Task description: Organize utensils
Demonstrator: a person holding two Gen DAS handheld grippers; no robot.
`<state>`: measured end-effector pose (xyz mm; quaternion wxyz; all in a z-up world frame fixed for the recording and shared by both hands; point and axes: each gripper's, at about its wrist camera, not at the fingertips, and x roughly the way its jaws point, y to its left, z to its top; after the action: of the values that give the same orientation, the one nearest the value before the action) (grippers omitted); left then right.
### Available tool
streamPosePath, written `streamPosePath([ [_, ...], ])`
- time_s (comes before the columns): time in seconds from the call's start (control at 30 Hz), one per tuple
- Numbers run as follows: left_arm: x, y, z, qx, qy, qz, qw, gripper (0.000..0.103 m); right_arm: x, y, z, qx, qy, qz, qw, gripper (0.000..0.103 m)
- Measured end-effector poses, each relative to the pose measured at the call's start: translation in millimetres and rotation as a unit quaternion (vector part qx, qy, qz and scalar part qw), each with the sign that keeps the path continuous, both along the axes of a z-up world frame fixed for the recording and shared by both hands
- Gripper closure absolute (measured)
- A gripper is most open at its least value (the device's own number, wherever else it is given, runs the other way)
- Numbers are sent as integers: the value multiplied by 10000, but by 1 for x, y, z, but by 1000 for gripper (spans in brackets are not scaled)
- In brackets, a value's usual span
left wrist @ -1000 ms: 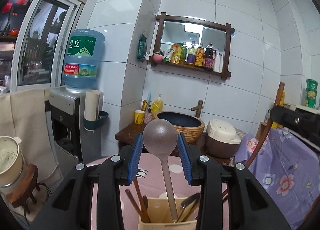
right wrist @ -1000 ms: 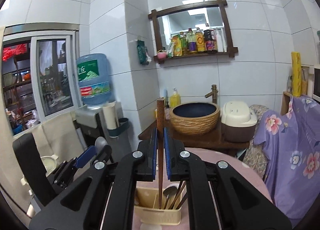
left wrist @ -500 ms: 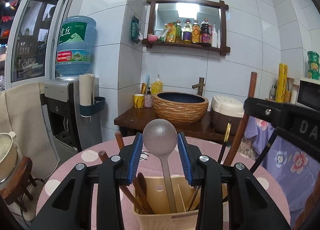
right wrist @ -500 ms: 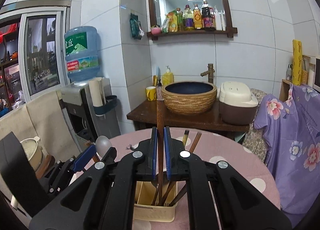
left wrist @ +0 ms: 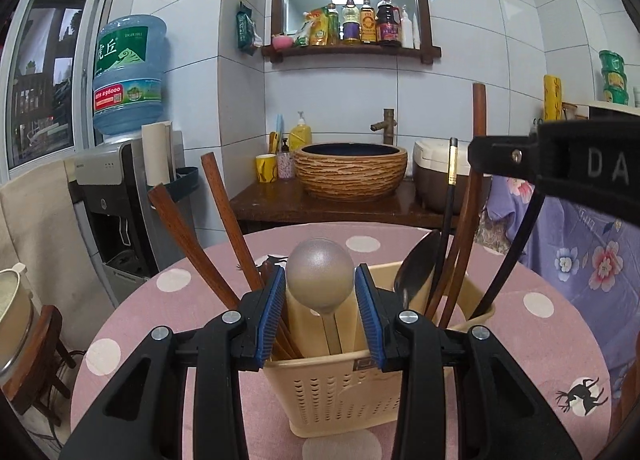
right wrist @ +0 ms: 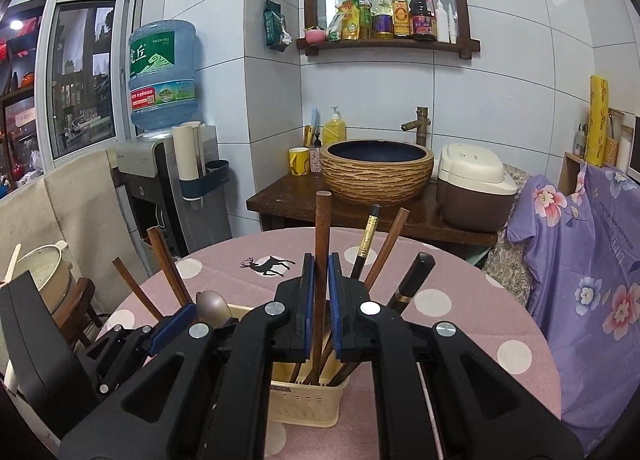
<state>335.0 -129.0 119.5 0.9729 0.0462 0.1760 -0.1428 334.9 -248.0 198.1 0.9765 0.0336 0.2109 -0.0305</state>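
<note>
left gripper (left wrist: 320, 300) closed on grey spoon (left wrist: 320, 280) upright in beige utensil caddy (left wrist: 336, 396), right gripper (right wrist: 320, 300) clamped on wooden handle (right wrist: 322, 228) standing in the caddy, pink dotted tablecloth (left wrist: 552, 344)

Left gripper (left wrist: 320, 302) poised over the utensil caddy (left wrist: 340, 392), blue pads pinching the grey spoon (left wrist: 320, 280) by its bowl. Right gripper (right wrist: 320, 300) just beside it above the caddy, jaws clamped upright on a wooden handle (right wrist: 321, 244).
</note>
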Motion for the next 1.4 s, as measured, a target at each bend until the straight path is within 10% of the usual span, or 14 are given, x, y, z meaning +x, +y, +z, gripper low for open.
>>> streamPosePath([
  [0.27,-22,8,6,-59,-187,-106,9998,57,-12,0,12,-112,-247,7,9996,91],
  [0.4,-50,23,12,-277,-430,-141,9986,33,-36,-4,29,-107,-702,-30,9975,45],
  [0.6,-97,58,12,-681,-623,54,9957,5,-94,-14,29,129,-1061,-147,9942,20],
  [0.73,-126,84,5,-964,-602,241,9932,5,-142,-11,7,125,-1098,-153,9938,6],
  [1.4,-296,120,-101,-1084,-149,966,9893,5,-353,53,-167,-425,-733,-548,9949,6],
])
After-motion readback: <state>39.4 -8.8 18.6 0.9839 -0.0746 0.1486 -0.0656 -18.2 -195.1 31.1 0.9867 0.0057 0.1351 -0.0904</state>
